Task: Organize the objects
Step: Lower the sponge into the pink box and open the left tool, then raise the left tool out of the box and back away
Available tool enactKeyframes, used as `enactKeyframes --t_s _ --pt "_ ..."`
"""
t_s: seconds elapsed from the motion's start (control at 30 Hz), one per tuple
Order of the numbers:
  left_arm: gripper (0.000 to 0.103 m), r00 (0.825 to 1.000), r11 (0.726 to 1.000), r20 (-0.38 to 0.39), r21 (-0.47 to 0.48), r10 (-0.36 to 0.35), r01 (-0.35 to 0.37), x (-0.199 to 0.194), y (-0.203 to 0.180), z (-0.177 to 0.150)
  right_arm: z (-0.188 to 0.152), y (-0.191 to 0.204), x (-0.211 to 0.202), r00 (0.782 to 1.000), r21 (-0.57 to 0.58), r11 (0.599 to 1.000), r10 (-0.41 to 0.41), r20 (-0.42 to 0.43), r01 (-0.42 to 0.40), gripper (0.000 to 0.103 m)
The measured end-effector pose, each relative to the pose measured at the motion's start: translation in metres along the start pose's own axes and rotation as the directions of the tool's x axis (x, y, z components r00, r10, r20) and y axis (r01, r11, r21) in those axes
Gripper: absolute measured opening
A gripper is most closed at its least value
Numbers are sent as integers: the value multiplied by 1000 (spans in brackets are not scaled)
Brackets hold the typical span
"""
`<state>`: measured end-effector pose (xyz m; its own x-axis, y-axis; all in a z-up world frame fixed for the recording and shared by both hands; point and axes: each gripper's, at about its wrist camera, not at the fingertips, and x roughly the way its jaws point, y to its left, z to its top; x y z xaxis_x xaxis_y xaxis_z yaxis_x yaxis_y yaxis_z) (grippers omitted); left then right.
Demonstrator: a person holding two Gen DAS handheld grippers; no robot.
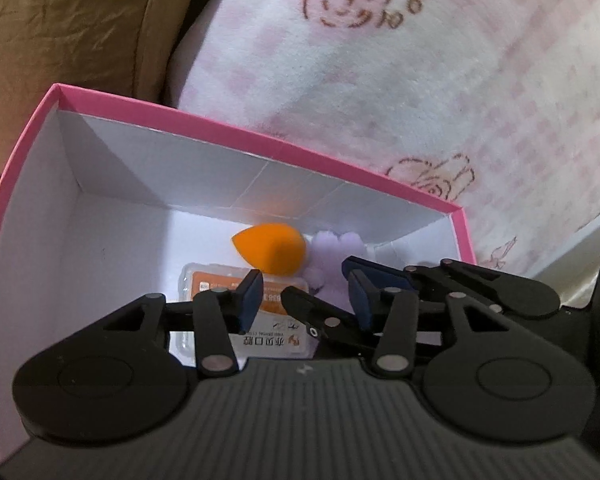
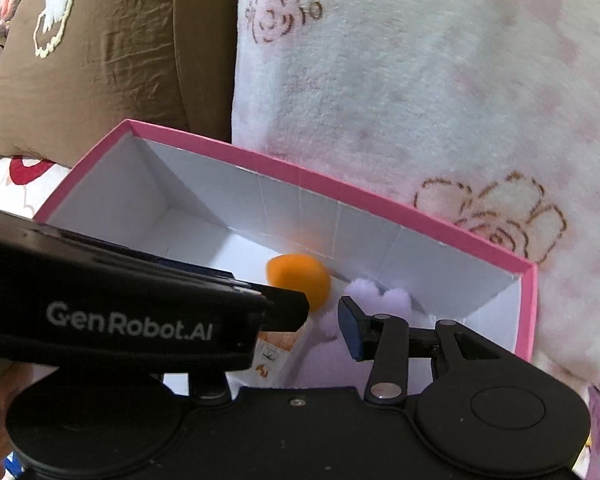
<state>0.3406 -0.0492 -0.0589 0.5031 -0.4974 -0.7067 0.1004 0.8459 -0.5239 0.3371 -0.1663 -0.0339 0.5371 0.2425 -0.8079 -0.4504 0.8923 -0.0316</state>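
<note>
Sitting in box: an orange sponge (image 1: 270,251), a lilac plush piece (image 1: 332,252) beside it, and a clear packet (image 1: 220,280) with an orange label lie on the white floor of the pink box (image 1: 28,136).
Left gripper (image 1: 304,292): lower centre of its view, jaws parted over the packet, gripping nothing.
Right gripper (image 2: 324,320): jaws parted above the plush, holding nothing; its left finger is hidden behind the other tool.
Backdrop: a pink floral blanket (image 2: 420,80) at upper right, a brown cushion (image 2: 100,52) at upper left.

Soft, even indoor light; the white box floor (image 1: 132,240) glows brightest, with grey shadow at its ten o'clock corner. Fisheye bending curves edges; the blanket (image 2: 440,100) looks soft and slightly blurred.
</note>
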Motion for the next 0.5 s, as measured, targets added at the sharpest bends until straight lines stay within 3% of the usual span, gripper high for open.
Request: enactKeyframes --t_s 0.1,0.23,0.4,0.5 --pt "46 1000 999 4 33 10 -11 -8 -7 -5 -6 2 -9 1000 -1 1000 11 10 -11 49" --pt "46 996 991 33 107 83 -86 -15 -15 -14 -15 4 -21 999 -33 999 31 15 -31 49" --pt "46 997 994 30 88 68 -71 -34 -8 -22 -28 1 -44 999 -22 999 45 21 -45 49" --pt "46 990 983 30 117 136 -139 -49 -15 -29 -37 0 -67 998 -1 999 38 45 -38 50"
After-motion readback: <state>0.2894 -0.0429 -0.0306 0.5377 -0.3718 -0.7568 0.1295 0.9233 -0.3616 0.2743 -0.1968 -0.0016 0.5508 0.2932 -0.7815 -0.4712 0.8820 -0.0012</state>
